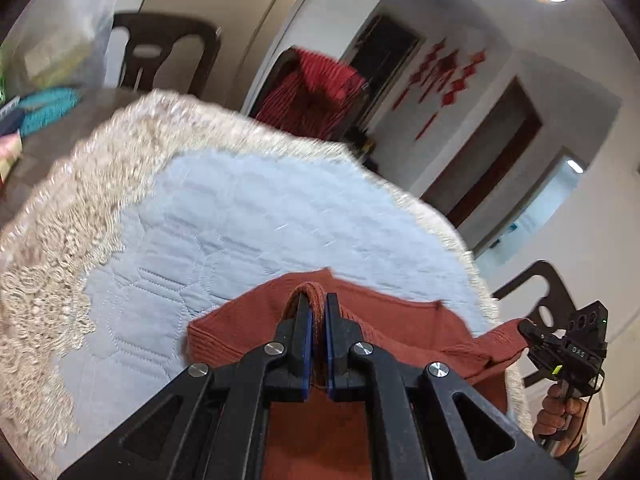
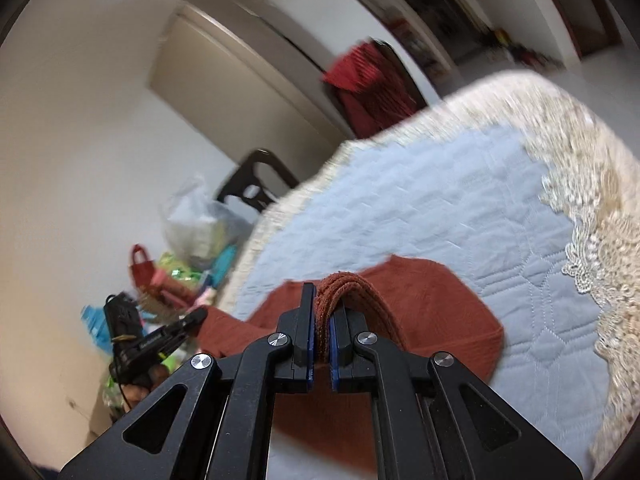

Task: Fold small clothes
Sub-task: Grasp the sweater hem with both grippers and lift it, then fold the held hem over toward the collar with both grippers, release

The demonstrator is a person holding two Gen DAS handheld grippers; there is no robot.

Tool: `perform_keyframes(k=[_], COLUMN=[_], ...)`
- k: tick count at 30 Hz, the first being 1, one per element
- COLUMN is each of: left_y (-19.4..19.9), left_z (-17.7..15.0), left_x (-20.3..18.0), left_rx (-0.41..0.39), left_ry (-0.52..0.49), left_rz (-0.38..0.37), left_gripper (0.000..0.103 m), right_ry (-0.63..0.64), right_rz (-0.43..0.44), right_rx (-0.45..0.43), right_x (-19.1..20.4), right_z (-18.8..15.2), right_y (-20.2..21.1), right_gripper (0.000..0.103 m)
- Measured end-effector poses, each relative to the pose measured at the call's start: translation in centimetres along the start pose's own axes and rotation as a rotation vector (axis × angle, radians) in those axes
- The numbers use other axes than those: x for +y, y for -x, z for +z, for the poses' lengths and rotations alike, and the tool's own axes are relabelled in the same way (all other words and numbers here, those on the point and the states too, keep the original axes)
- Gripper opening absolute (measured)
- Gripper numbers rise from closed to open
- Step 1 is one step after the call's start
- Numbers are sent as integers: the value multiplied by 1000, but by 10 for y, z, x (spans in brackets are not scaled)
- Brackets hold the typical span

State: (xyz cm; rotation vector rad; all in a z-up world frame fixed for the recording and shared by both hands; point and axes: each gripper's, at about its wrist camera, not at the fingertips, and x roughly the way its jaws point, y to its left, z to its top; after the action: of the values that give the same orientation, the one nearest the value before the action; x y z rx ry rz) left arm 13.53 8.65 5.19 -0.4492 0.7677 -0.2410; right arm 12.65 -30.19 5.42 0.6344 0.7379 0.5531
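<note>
A rust-red knit garment [image 1: 400, 332] lies partly on a pale blue quilted cloth [image 1: 240, 216] and is held up at two edges. My left gripper [image 1: 318, 304] is shut on a folded edge of the garment. In the left wrist view my right gripper [image 1: 528, 330] shows at the right, pinching another corner past the table edge. In the right wrist view my right gripper [image 2: 322, 300] is shut on a bunched hem of the garment [image 2: 420, 312], and my left gripper [image 2: 198, 316] shows at the left, holding the stretched far corner.
The quilted cloth has a cream lace fringe [image 1: 60, 248] all around. Dark chairs [image 1: 160, 52] stand behind the table, one draped with red fabric [image 1: 316, 92]. Bags and colourful clutter [image 2: 192, 240] sit by the wall. A chair [image 1: 548, 292] stands near the right gripper.
</note>
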Motion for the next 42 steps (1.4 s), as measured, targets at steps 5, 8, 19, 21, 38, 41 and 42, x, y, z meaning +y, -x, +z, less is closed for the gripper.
perform_keyframes(k=[5,8,19,21,38,41,42], left_y=[-37,-42,-17,-5,-5,-14,-11], left_z=[-2,-3,9,4,-125,-129,-130], left_x=[19,22,24,15,-122,-128,-128], left_rx=[112,121,21,9,169,167,167], left_ry=[73,90,92,55,-411,-450,-444], left_rz=[27,31,91,76,-1,56,55], left_gripper=[7,8,27,27,28,29,29], right_ry=[-120,-181,-114,-80,317,355,321], right_rz=[-73,-95,-101,-122,-224,-292,-281], right_rx=[84,112,18,14,167,207,200], right_x=[-40,-55,-42,-33,63,54,47], right_z=[5,5,25,19,-112,-117,-113], right_y=[-35,-45,-36,-28,-38,-55,-53], right_gripper=[6,8,39,39,35,23,20])
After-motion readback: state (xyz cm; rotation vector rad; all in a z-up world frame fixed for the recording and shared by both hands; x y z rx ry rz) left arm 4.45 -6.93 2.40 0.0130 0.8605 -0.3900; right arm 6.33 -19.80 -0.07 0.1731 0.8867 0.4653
